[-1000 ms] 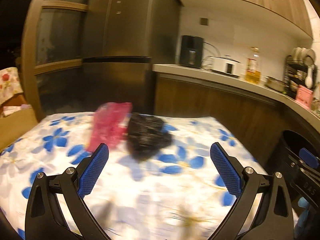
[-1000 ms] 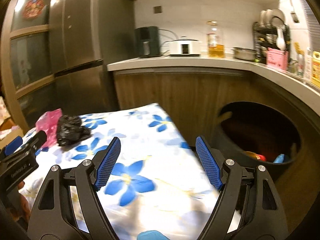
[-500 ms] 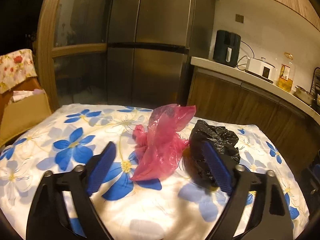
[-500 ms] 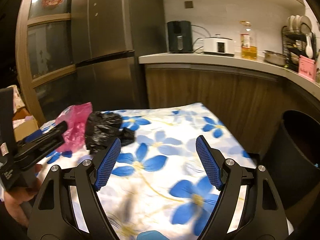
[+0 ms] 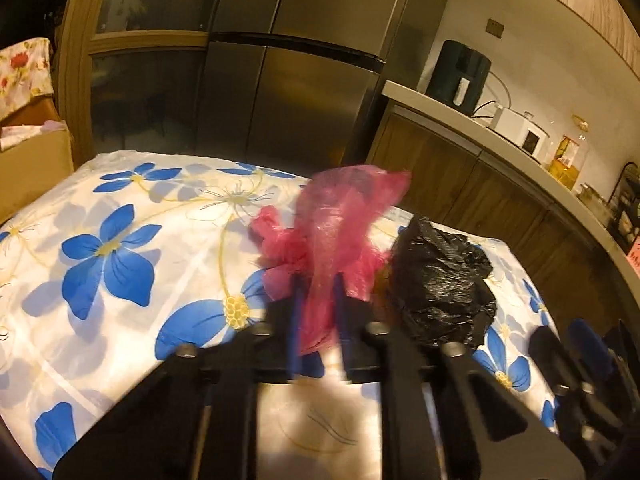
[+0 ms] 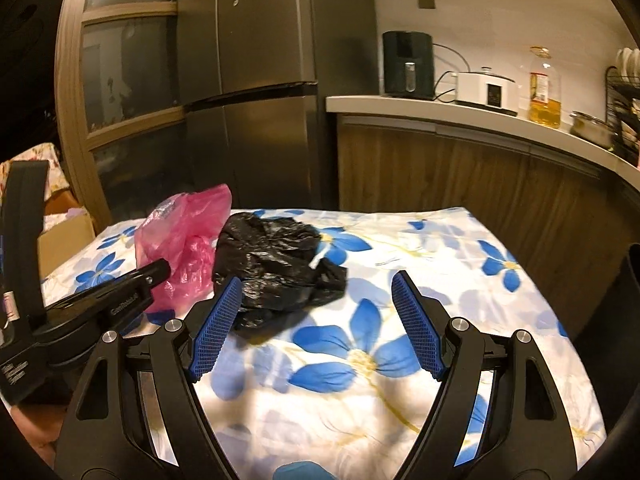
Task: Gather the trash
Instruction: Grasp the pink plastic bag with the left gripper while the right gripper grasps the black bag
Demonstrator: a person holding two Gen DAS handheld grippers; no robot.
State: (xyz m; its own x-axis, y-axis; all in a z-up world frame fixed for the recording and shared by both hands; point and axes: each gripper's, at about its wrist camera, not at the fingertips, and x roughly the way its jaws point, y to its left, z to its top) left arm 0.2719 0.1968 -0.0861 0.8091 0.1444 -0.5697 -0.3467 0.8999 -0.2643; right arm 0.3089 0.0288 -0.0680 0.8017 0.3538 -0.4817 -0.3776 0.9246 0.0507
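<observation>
A crumpled pink plastic bag (image 5: 340, 232) lies on the flowered tablecloth (image 5: 120, 248), with a crumpled black plastic bag (image 5: 440, 280) right beside it. My left gripper (image 5: 316, 292) is shut on the near part of the pink bag, whose thin film is pinched between the blue pads. In the right wrist view the pink bag (image 6: 188, 236) and the black bag (image 6: 272, 268) sit at centre left. My right gripper (image 6: 316, 312) stands open just short of the black bag, nothing between its fingers. The left gripper's black finger (image 6: 132, 284) reaches into the pink bag there.
A dark bin (image 6: 624, 304) stands off the table's right edge. Behind the table are a steel fridge (image 6: 260, 80) and a wooden counter (image 6: 460, 112) with appliances and an oil bottle. A cardboard box (image 5: 32, 164) sits at the far left.
My left gripper moved up to the pink bag and went from wide open to shut on it. My right gripper swung left from the bin side toward the black bag, staying open.
</observation>
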